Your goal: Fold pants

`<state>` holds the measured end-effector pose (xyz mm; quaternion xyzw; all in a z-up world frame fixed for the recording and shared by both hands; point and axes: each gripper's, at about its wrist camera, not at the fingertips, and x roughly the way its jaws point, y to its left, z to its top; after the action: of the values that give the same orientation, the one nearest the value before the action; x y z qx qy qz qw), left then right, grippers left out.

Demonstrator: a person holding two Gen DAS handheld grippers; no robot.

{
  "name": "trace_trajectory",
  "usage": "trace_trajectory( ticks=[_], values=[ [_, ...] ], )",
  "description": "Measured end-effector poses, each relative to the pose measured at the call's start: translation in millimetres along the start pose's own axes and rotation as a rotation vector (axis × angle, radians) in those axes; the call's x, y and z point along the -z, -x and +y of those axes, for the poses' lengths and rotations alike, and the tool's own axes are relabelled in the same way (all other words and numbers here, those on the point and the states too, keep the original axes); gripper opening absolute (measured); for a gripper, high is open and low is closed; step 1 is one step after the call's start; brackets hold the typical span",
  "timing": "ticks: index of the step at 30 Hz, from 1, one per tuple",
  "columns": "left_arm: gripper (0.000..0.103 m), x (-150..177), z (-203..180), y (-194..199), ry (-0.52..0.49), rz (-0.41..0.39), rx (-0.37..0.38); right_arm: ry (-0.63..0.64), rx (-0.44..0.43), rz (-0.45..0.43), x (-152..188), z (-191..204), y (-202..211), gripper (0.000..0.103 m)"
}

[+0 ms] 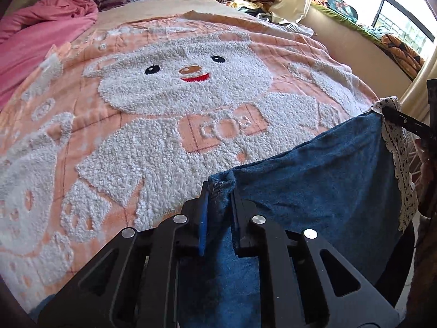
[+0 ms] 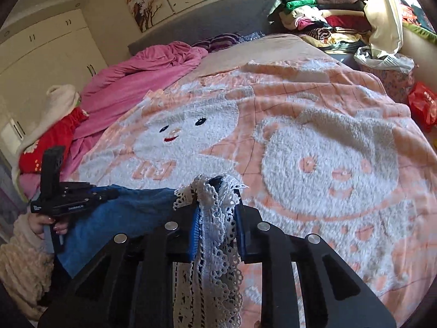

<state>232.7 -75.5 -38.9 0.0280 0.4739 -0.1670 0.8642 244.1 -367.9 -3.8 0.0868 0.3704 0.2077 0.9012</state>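
- The left gripper (image 1: 220,216) is clenched on a hemmed corner of the blue pants (image 1: 314,180), the fabric bunched between its fingers
- The right gripper (image 2: 217,218) is clamped on the white lace trim (image 2: 215,246) at the pants' opposite corner, lace spilling down between its fingers
- The pants hang stretched between the two claws, lifted above the peach bear blanket (image 1: 136,136) that spreads ahead of both
- From the right wrist view, the left gripper sits far to the left, with the pants (image 2: 131,218) running across to it
- A pink quilt (image 2: 142,76) lies beyond, up-left of the claws
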Motion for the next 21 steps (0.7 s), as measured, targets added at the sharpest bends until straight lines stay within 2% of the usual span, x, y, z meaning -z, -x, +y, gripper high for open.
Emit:
trace_trajectory(
  ticks=[4,6,11,12,14,16,18,21],
  values=[
    [0.01,-2,4,-15,0.032,0.002,-0.071,0.062,0.096,0.096,2,-7,-38,0.02],
    [0.011,2,8,-20,0.042,-0.007,-0.085,0.044,0.109,0.139,10,-16,-55,0.022],
    [0.016,5,5,-23,0.022,-0.028,-0.119,-0.009,0.128,0.131,18,-25,-59,0.03],
    [0.017,5,5,-24,0.025,-0.031,-0.118,-0.004,0.14,0.127,17,-24,-58,0.036],
    [0.019,6,7,-23,0.03,-0.041,-0.114,0.001,0.182,0.112,16,-20,-51,0.045],
    [0.024,6,7,-16,0.04,-0.053,-0.119,-0.05,0.179,0.064,14,-23,-31,0.054],
    [0.036,6,7,-3,0.041,-0.065,-0.115,-0.117,0.182,0.018,16,-26,-7,0.062],
    [0.041,12,1,21,0.027,-0.095,-0.12,-0.161,0.179,-0.016,30,-25,27,0.062]
  ],
)
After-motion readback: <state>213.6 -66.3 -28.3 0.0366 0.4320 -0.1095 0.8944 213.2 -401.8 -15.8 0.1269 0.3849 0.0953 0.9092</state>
